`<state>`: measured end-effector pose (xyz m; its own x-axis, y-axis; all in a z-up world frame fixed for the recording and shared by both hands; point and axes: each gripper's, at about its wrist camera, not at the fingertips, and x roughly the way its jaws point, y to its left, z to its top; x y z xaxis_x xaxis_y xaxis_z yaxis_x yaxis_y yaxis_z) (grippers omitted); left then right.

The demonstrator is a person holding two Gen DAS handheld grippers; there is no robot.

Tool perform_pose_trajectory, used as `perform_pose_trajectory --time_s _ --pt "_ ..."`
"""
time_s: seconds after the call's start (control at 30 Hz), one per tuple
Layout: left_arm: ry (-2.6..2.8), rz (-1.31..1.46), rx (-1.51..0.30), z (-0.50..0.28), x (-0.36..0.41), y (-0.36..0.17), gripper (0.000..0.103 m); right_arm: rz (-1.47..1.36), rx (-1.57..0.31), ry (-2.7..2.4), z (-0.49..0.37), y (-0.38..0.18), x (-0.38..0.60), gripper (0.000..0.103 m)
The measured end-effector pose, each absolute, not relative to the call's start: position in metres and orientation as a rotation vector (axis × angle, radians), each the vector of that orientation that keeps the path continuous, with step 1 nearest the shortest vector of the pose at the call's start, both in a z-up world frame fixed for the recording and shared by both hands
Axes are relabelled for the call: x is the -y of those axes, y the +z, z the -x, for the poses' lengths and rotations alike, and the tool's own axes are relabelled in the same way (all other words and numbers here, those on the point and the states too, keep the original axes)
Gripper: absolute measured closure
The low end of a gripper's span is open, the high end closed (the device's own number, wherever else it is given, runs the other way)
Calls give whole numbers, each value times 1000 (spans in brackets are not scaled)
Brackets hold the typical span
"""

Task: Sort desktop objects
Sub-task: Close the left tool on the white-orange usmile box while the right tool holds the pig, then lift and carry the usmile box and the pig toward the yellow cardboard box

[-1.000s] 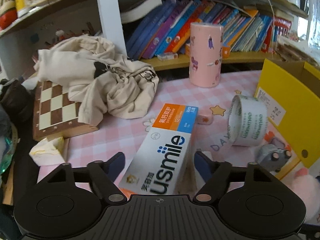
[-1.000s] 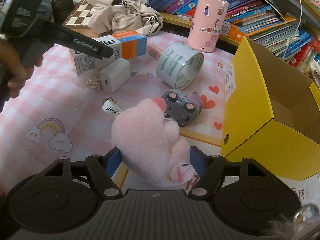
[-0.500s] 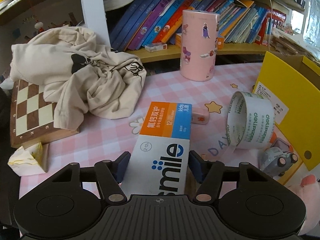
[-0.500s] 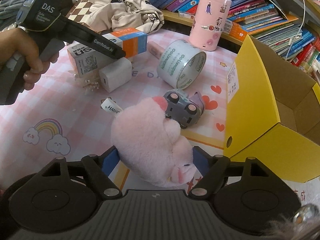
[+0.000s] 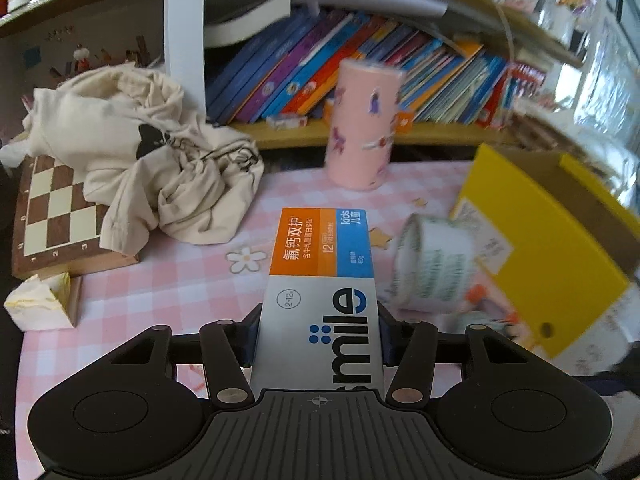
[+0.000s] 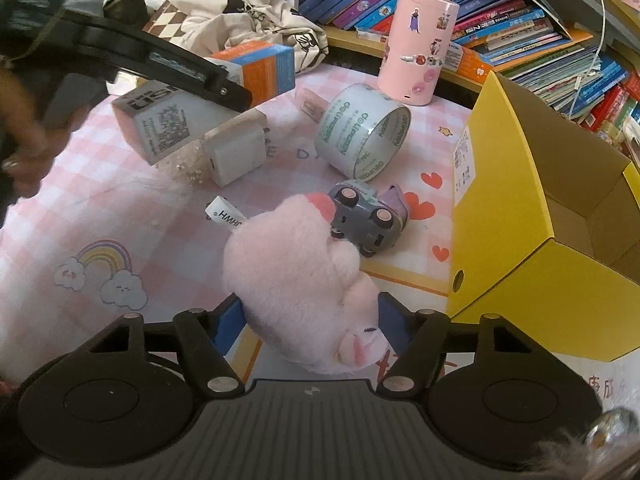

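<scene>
**A:** Closest to us, the left tool (image 5: 318, 334) has the white, orange and blue toothpaste carton (image 5: 320, 276) between its jaws. They're closing, and the pads look pressed flat on both long sides. From the right wrist view the carton (image 6: 208, 100) sits tilted, its near end up off the pink checked table (image 6: 120, 208).

**B:** Yep, we read that as gripped. On the other side, the right tool (image 6: 310, 326) straddles the fluffy pink plush toy (image 6: 296, 276). Its jaws are closing too, but we can't see the pads actually squeezing the fur, so we'd call it not clamped.

**A:** Just past the plush, touching it, a small grey toy car (image 6: 364, 216) lies on its side. Then the roll of clear printed tape (image 6: 362, 132), and a white square charger block (image 6: 236, 152) right beside the carton.

**B:** The yellow cardboard box (image 6: 516, 184) stands open on the right. Further back, a pink stickered cylinder (image 6: 418, 44), crumpled cream cloth (image 5: 156, 168) over a wooden chessboard (image 5: 52, 220), then leaning books (image 5: 304, 76).
</scene>
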<state>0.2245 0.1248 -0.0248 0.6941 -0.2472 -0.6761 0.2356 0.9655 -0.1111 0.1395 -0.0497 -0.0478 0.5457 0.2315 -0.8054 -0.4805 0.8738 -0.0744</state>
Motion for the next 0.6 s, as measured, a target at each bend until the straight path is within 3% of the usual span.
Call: perform_pose_trajectory --time_s 0.6 --pt "-315 134 -793 -137 -124 -12 52 222 -886 423 -106 -29 66 36"
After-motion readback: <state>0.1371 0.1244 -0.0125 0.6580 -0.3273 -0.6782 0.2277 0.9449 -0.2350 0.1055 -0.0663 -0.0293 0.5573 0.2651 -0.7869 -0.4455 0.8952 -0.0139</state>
